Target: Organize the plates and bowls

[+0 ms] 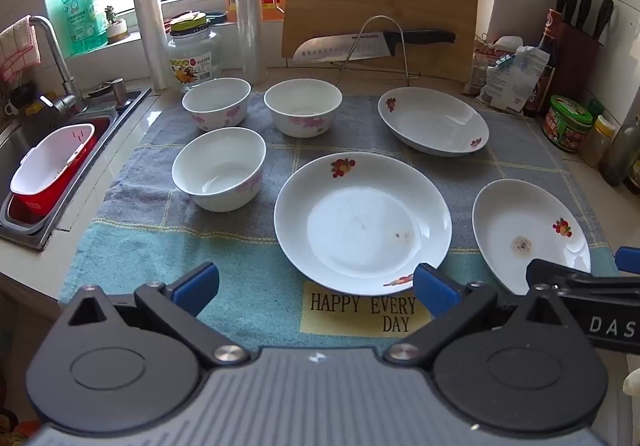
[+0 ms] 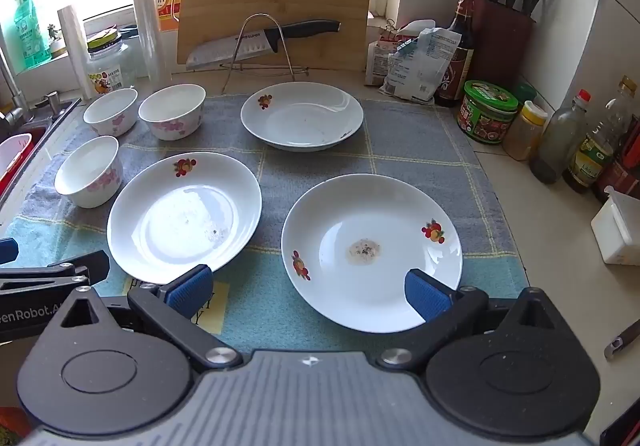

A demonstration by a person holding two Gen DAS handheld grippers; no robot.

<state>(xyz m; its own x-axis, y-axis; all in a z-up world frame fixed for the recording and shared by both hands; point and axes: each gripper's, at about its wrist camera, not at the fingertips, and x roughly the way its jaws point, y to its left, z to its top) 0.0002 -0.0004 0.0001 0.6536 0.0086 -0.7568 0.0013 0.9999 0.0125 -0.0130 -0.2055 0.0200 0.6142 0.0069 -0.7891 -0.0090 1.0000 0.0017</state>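
Nothing looks sorted yet: three white bowls with pink flower prints and three white shallow plates with red fruit decals lie singly on the grey-and-teal towel (image 1: 132,246) covering the tabletop, none stacked. The bowls sit in a cluster on the towel's left: the near bowl (image 1: 219,168), the far-left bowl (image 1: 216,102) and the far-right bowl (image 1: 303,106), close together but apart. The middle plate (image 1: 363,224) lies just ahead of the left gripper (image 1: 316,286), the far plate (image 1: 433,121) near the wire rack (image 1: 376,46) by the bamboo cutting board (image 1: 380,2), and the right-hand plate (image 2: 372,252) directly under the right gripper (image 2: 308,292). Both grippers hover with fingers spread wide and empty. By my judgement the whole job remains: nesting the bowls and stacking the plates, two of which show dried food spots.
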